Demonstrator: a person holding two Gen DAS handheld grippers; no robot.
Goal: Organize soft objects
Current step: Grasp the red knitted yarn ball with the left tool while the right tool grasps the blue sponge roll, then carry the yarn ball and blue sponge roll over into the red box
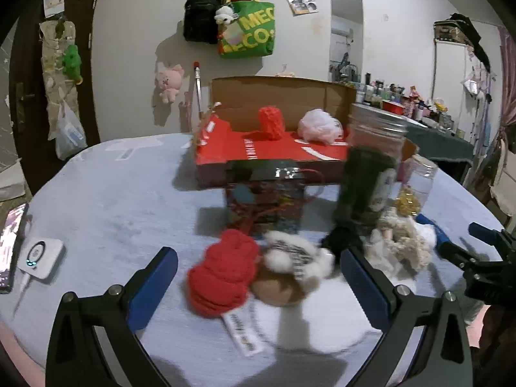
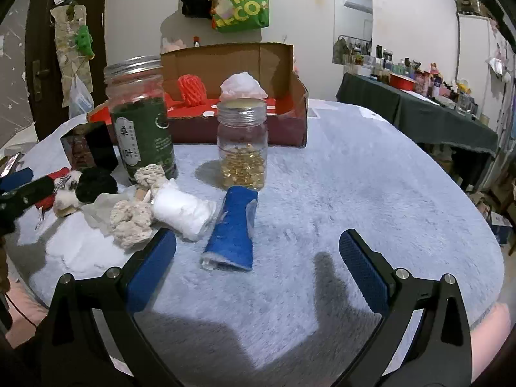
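Both my grippers are empty. Left gripper (image 1: 258, 264) jaws spread wide, hovering over the table (image 2: 354, 177). Right gripper (image 2: 256, 251) jaws also wide apart, nothing between them.

Landmark: the cardboard box (image 2: 232, 61), open, red inside, at the far side of the table. Inside it: a red knitted ball (image 1: 272, 123) on the left and a pale pink mesh puff (image 1: 319, 125) on the right.

In front of the box:
- Tall clear jar (image 2: 142, 122) with a metal screw lid, dark green contents, green label with white Chinese characters; too small for me to read them with certainty.
- Smaller clear jar (image 2: 242, 148), lid on, bottom part filled with golden capsules.
- Dark patterned gift bag (image 1: 264, 200) with red cord handles, left of the tall jar. Contents not visible.

Soft items still on the table, nearer me than the box: red knitted piece (image 1: 222, 277), brown and white plush (image 1: 287, 274) touching it, black fluffy thing (image 2: 96, 183), cream crochet pieces (image 2: 132, 219), white roll (image 2: 180, 213), blue pouch (image 2: 235, 229).

Wall behind the box: green tote bag (image 2: 242, 6), visible letters "MEC" and "ECO".
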